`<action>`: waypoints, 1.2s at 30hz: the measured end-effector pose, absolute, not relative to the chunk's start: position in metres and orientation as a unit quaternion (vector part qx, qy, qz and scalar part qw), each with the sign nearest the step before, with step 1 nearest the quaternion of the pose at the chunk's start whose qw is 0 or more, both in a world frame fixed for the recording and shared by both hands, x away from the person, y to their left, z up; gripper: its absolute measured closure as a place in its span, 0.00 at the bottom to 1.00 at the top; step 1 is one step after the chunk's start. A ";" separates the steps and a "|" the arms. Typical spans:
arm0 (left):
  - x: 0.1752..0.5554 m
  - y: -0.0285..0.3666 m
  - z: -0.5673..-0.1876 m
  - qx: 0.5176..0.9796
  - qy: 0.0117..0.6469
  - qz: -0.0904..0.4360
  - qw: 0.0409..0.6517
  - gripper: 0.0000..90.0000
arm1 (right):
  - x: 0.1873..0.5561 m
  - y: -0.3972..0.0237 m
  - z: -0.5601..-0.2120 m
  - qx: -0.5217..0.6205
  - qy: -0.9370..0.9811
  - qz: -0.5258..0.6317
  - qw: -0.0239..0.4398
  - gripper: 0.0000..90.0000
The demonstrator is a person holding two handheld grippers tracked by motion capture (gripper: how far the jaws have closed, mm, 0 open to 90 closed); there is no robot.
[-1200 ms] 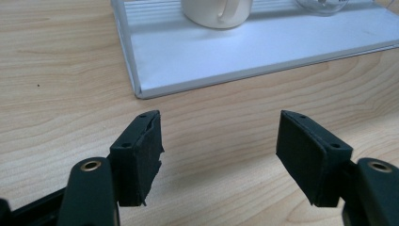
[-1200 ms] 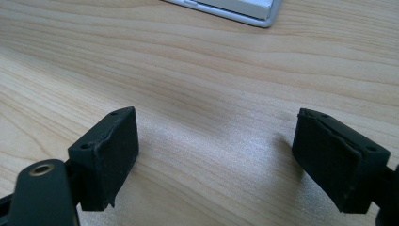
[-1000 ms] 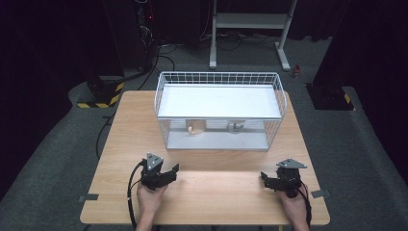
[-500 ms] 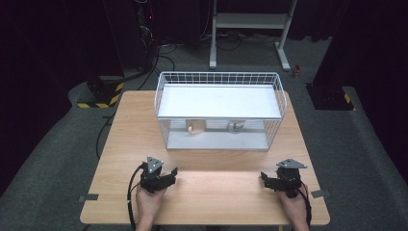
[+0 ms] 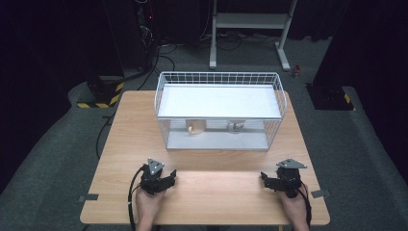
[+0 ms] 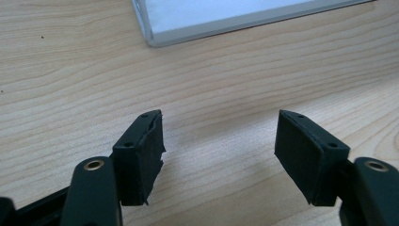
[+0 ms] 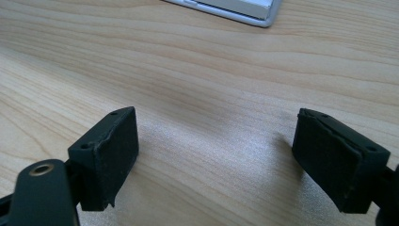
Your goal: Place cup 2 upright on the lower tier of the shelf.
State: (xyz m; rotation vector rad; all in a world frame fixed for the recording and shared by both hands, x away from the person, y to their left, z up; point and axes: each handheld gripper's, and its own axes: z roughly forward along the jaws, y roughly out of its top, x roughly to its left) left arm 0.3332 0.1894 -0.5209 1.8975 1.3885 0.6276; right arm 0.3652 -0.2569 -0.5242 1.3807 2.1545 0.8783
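A white wire rack (image 5: 219, 77) with a white shelf stands at the far middle of the wooden table (image 5: 125, 139). Under its shelf sit a tan cup-like object (image 5: 195, 127) and a small grey object (image 5: 235, 126). My left gripper (image 5: 167, 179) rests low on the table near the front left, held by a hand, its jaws open with bare wood between them (image 6: 219, 141). My right gripper (image 5: 266, 180) rests near the front right, open as well, with wood grain alone between its pads (image 7: 216, 141). A corner of the rack's base (image 6: 155, 37) lies ahead of the left gripper.
Black cables (image 5: 131, 197) trail from the left gripper off the front edge. Tape marks (image 5: 88, 197) stick to the table's front corners. Beyond the table are a grey floor, a white stand (image 5: 250, 21) and yellow-black striped blocks (image 5: 101, 96).
The left gripper has shifted slightly toward the front edge of the table. The right gripper and the rack have not moved.
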 end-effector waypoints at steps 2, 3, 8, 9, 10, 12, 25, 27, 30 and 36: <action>0.333 0.190 -0.522 0.732 0.536 0.241 0.344 0.37 | 0.365 -0.257 -0.524 0.498 0.777 0.317 0.216 0.17; 0.334 0.189 -0.523 0.733 0.536 0.243 0.341 0.37 | 0.365 -0.257 -0.524 0.500 0.777 0.317 0.216 0.17; 0.334 0.189 -0.527 0.734 0.539 0.245 0.334 0.37 | 0.365 -0.257 -0.524 0.499 0.777 0.317 0.216 0.17; 0.334 0.189 -0.527 0.734 0.539 0.245 0.334 0.37 | 0.365 -0.257 -0.524 0.499 0.777 0.317 0.216 0.17; 0.334 0.188 -0.528 0.735 0.538 0.245 0.333 0.37 | 0.365 -0.257 -0.524 0.500 0.777 0.317 0.216 0.17; 0.335 0.187 -0.527 0.738 0.535 0.246 0.331 0.37 | 0.365 -0.257 -0.524 0.500 0.777 0.317 0.216 0.17; 0.338 0.183 -0.528 0.730 0.547 0.250 0.325 0.32 | 0.365 -0.257 -0.524 0.500 0.776 0.318 0.215 0.17; 0.338 0.183 -0.528 0.730 0.548 0.250 0.325 0.31 | 0.365 -0.257 -0.524 0.500 0.776 0.318 0.215 0.17; 0.338 0.183 -0.528 0.729 0.548 0.250 0.325 0.31 | 0.365 -0.257 -0.524 0.500 0.776 0.318 0.215 0.17; 0.338 0.183 -0.528 0.729 0.548 0.250 0.325 0.31 | 0.365 -0.257 -0.524 0.500 0.776 0.318 0.215 0.17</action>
